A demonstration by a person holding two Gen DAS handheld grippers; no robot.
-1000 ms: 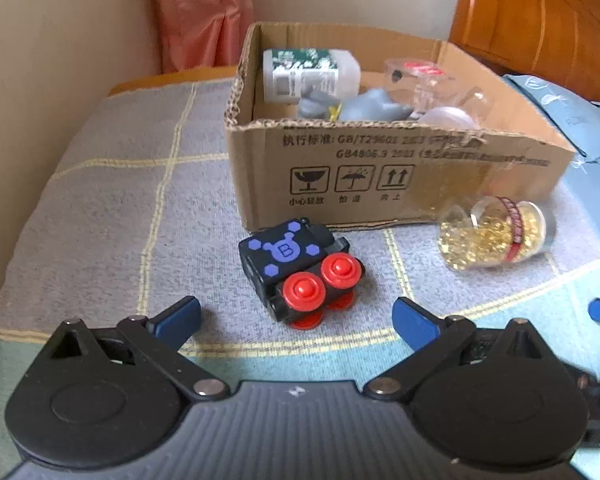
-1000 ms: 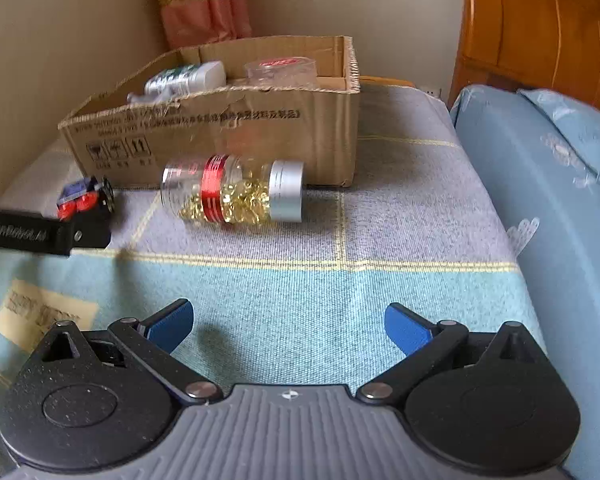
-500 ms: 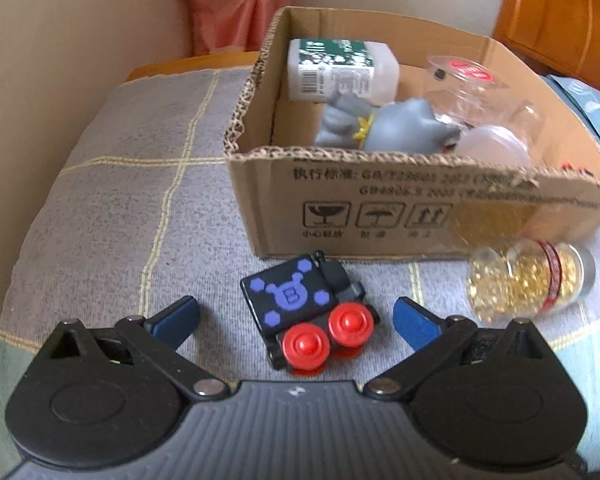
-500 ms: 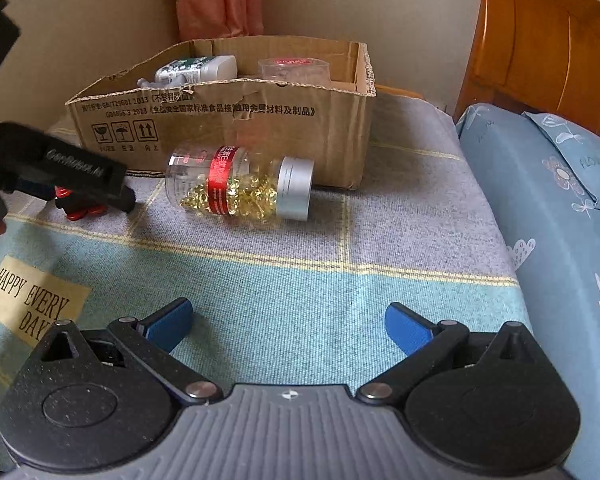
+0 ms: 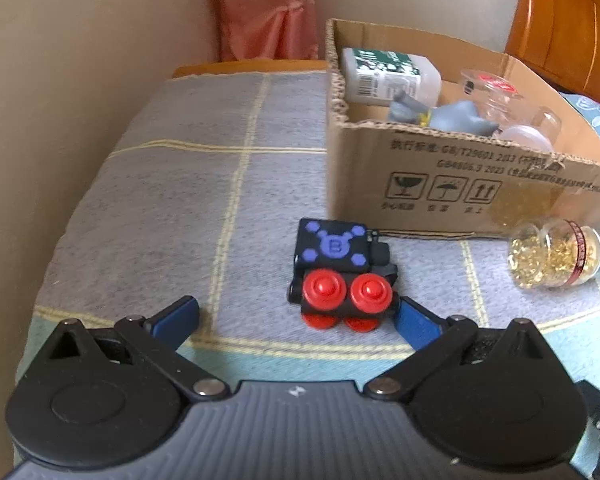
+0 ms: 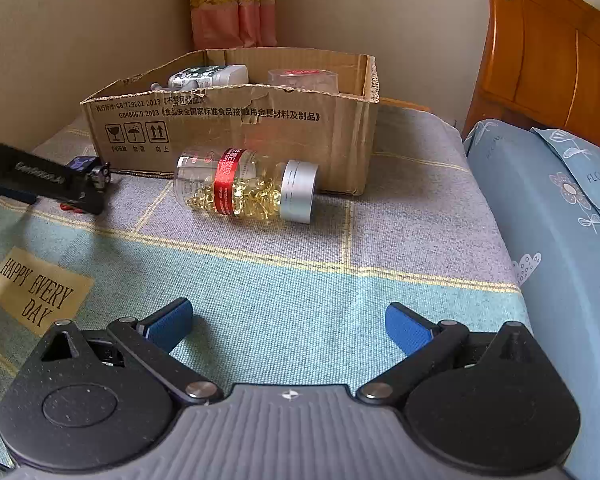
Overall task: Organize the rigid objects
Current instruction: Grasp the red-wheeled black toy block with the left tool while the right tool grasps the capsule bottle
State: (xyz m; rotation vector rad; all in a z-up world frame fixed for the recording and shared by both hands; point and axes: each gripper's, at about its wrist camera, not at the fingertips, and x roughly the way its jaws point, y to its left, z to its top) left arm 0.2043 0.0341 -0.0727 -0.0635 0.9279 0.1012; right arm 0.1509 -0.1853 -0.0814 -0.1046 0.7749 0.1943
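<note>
A small black toy vehicle (image 5: 342, 276) with red wheels and a blue top lies on the blanket in front of a cardboard box (image 5: 460, 184). My left gripper (image 5: 296, 316) is open; the toy sits between its fingers, close to the right finger (image 5: 414, 326). A clear bottle of golden capsules (image 6: 246, 190) lies on its side against the box (image 6: 260, 132); it also shows in the left wrist view (image 5: 556, 252). My right gripper (image 6: 288, 326) is open and empty, well short of the bottle. The left gripper's finger (image 6: 44, 180) hides most of the toy in the right wrist view.
The box holds a white bottle (image 5: 388, 74), a grey figure (image 5: 452, 114) and clear plastic containers (image 5: 496, 92). A wall runs along the left. A wooden headboard (image 6: 552, 52) and a blue pillow (image 6: 556, 208) lie to the right. A curtain (image 5: 266, 8) hangs behind.
My left gripper has shifted left and closer, so the toy now sits near its right finger. My right gripper has moved closer to the capsule bottle. Both stay open.
</note>
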